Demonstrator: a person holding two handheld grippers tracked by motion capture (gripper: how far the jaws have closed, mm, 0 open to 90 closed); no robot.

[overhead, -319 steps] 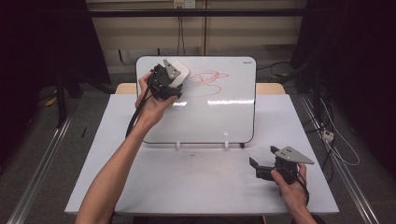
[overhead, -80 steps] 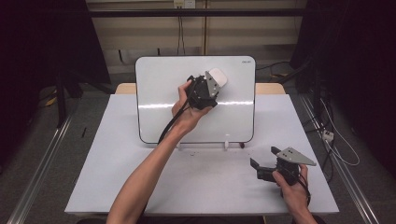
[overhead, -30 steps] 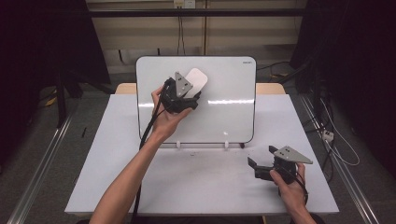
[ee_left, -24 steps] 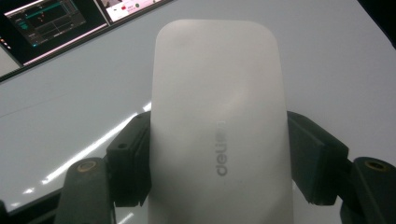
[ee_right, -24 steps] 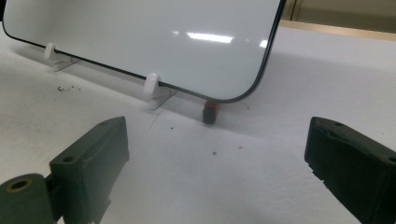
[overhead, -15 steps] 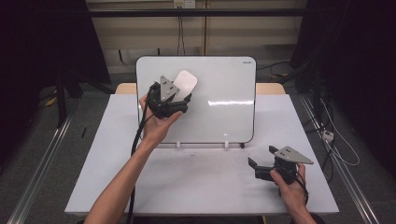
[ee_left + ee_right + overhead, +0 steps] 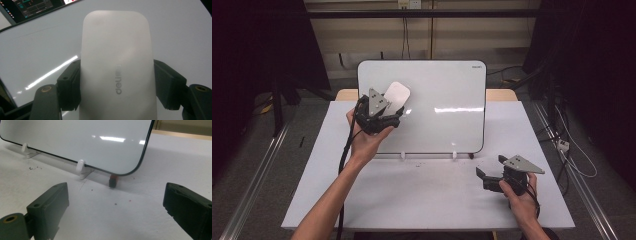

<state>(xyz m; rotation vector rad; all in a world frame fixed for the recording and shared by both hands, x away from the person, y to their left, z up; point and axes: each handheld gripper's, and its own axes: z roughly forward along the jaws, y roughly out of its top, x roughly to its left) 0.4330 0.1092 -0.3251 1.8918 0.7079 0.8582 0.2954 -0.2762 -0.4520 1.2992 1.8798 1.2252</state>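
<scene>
Legible text: one word, "deli", printed in grey along the length of the white eraser (image 7: 117,75), near its lower middle in the left gripper view. The letters run sideways, reading from bottom to top. A further character may follow the "i"; too soft to make out.

Whiteboard (image 7: 437,100): small dark mark at the top right corner of the frame in the high view, likely a brand name, too small to read.

Monitor (image 7: 37,7) at the top left of the left gripper view: coloured lines and panels on the screen, blurred, not readable.
</scene>
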